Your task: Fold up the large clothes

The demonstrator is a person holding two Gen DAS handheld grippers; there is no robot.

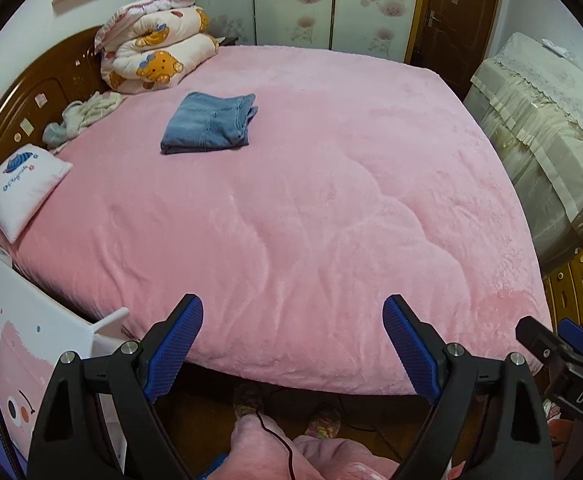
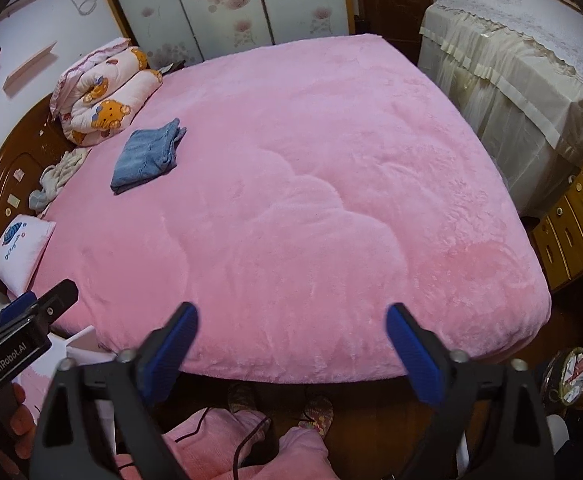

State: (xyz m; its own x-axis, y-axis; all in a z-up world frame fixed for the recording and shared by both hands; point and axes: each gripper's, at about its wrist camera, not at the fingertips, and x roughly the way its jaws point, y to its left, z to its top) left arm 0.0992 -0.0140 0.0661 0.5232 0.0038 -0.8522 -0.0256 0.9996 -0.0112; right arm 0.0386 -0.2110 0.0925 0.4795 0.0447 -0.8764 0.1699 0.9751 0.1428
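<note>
A pair of blue jeans (image 1: 209, 124) lies folded into a flat packet on the far left part of the pink bed (image 1: 331, 216); the right wrist view shows the jeans (image 2: 147, 156) in the same spot. My left gripper (image 1: 293, 320) hangs open over the bed's near edge, with nothing between its blue pads. My right gripper (image 2: 291, 328) is also open and empty above the near edge. Both stand well short of the jeans. Each gripper shows at the side of the other's view.
A rolled bear-print quilt (image 1: 155, 46), a crumpled pale garment (image 1: 83, 116) and a small white pillow (image 1: 23, 188) lie along the wooden headboard on the left. A lace-covered cabinet (image 1: 547, 128) and wooden drawers (image 2: 571, 224) stand right. A person's pink-trousered legs and slippers are below.
</note>
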